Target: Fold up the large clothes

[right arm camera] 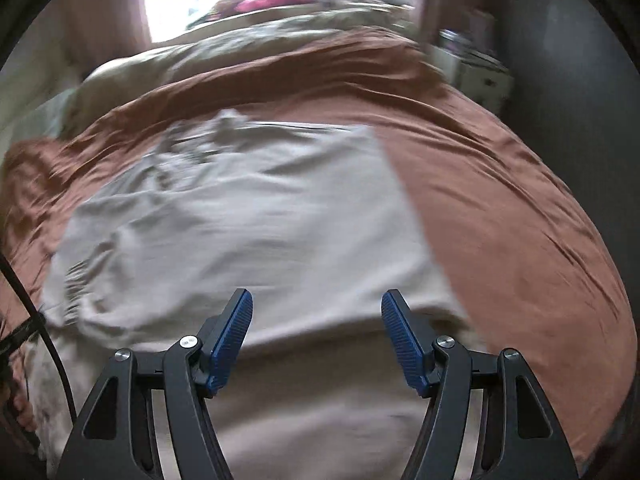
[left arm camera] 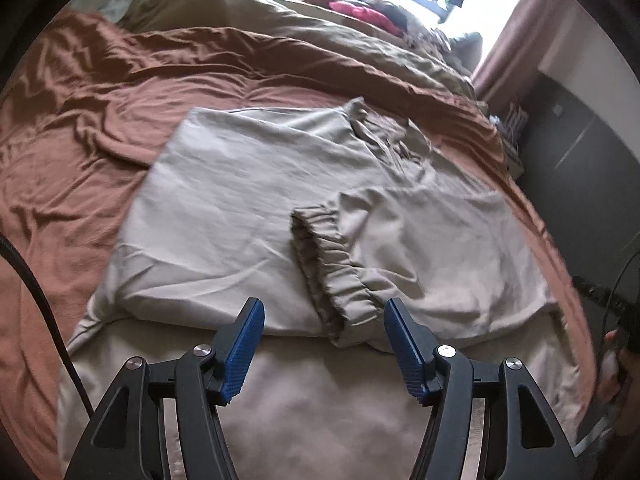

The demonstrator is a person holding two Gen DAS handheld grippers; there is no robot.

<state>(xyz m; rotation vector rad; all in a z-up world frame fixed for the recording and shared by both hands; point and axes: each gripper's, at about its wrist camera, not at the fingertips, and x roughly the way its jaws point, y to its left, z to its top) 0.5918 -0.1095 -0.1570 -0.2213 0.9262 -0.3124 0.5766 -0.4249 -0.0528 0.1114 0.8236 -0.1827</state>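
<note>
Spread across a bed under a rumpled rust-brown sheet (left arm camera: 100, 92): a large pale beige cloth garment (left arm camera: 224, 200), partly folded, lying flat near the foot of the bed. Folded onto its middle, a sleeve ending in a gathered elastic cuff (left arm camera: 324, 264), the cuff running toward the near fold edge. Drawstrings and a bunched neck area (left arm camera: 380, 136) at the garment's far right corner in the left wrist view. Far edge straight and clean; left edge angled, with bare sheet well beyond it. Near edge doubled over a lower layer of the same cloth that reaches toward the camera.

Left hand-held gripper (left arm camera: 324, 316) poised just above the near fold, blue ribbed pads (left arm camera: 244, 344) spread apart, nothing pinched, the cuff end lying between and below them. At the right border of that view, part of a hand (left arm camera: 612, 364) on a dark handle.

Right hand-held gripper (right arm camera: 316, 308) likewise gaping, empty, over the garment's (right arm camera: 248, 216) near portion; picture smeared by motion. Garment's right edge straight, with a broad stretch of open brown sheet (right arm camera: 500, 208) beside it out to the bed's side. Beyond, a tan duvet (right arm camera: 240, 48) heaped at the head of the bed, pink items (right arm camera: 276, 0) by a bright window. Black cable (right arm camera: 52, 352) trailing at the left margin.
</note>
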